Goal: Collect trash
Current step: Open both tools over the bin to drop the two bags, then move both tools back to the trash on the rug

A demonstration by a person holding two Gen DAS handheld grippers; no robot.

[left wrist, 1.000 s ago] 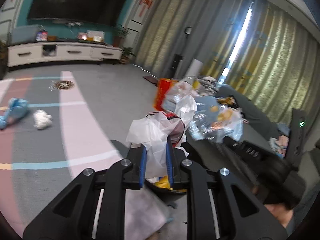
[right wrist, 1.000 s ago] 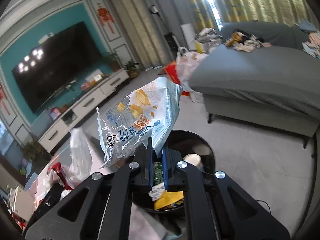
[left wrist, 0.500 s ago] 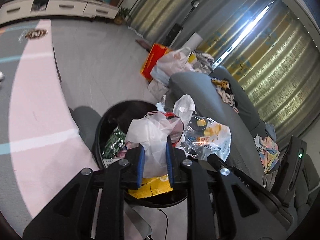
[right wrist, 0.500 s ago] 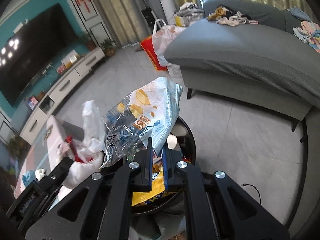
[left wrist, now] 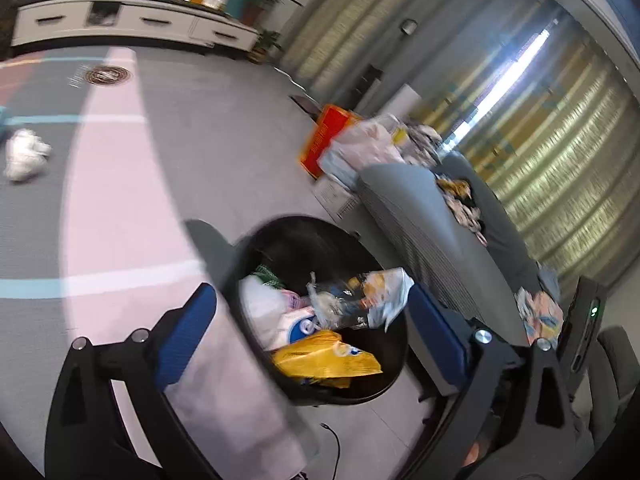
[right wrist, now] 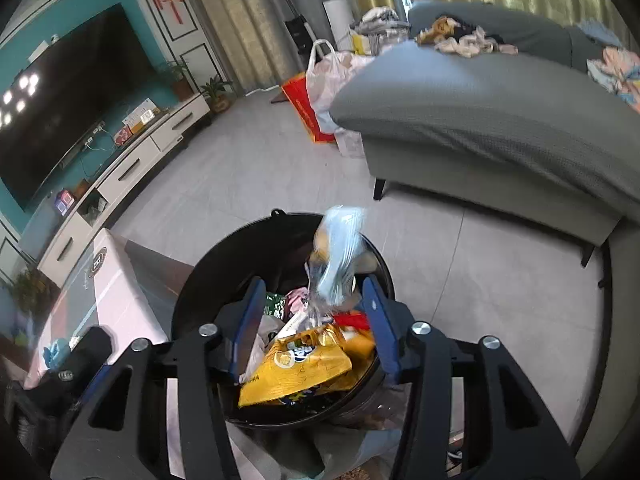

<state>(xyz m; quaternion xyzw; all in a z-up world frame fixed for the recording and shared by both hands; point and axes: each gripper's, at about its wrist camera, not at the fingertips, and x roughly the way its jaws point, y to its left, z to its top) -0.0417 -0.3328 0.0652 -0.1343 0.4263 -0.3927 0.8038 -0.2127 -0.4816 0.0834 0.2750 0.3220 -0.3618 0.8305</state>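
Over the black bin (right wrist: 208, 272), both grippers' jaws are opening, nothing clamped.

The bin (right wrist: 208, 280) stood on the floor (right wrist: 500, 280) in front of the sofa (right wrist: 480, 120), with a rug (left wrist: 120, 200) on its other side. In the bin lay a snack bag (right wrist: 296, 364) nearest the cameras, a plastic bag (left wrist: 260, 308) beside it, and a crisp wrapper (right wrist: 336, 256) above them, between the opening jaws of the right tool (right wrist: 312, 324) and touching neither. The left tool (left wrist: 312, 328), its jaws opening, straddled the bin with nothing between its pads. Shopping bags (right wrist: 332, 76) leaned at the sofa's far end. A crumpled tissue (left wrist: 24, 154) lay on the rug, well apart from the bin. A cabinet (right wrist: 128, 168) stood along the far wall under the television (right wrist: 68, 92).
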